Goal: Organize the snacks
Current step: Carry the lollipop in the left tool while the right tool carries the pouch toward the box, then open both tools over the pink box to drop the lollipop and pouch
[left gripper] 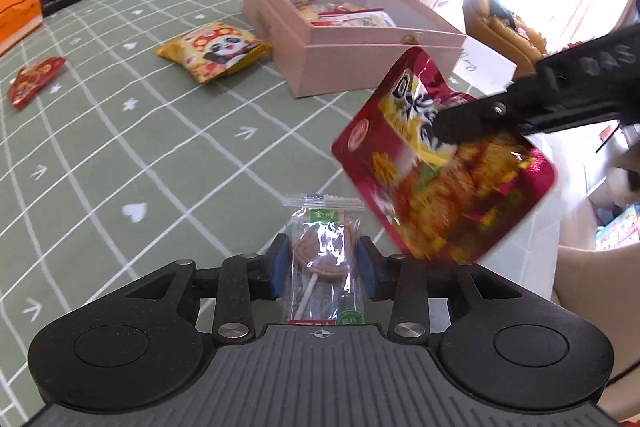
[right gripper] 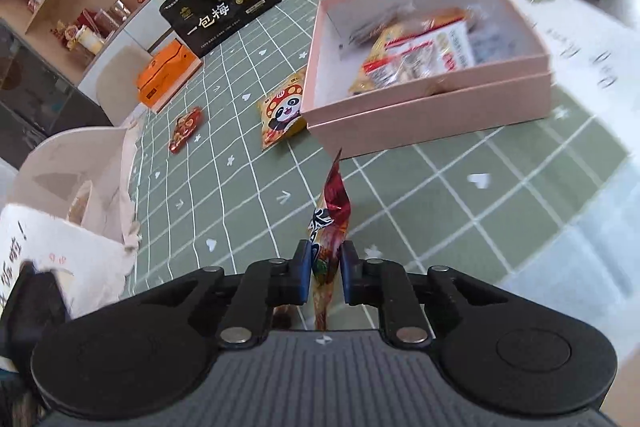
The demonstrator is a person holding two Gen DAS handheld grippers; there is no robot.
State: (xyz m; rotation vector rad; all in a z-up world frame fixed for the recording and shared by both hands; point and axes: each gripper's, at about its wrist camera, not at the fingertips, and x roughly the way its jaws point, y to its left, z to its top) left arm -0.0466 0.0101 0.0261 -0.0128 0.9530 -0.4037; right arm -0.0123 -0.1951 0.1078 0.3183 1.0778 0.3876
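1. A desk (left gripper: 120,147) under a green grid-pattern cloth carries an open pink box (left gripper: 360,55) with several packets already inside.
2. The left gripper (left gripper: 324,263) has its fingers released, with a wrapped lollipop (left gripper: 320,259) lying on the cloth between them.
3. The right gripper (right gripper: 325,267) is clenched on a red snack packet (right gripper: 330,227), held above the desk near the box.
4. A panda packet (left gripper: 214,51) lies just beside the box; a small red packet (left gripper: 34,79) lies well apart.
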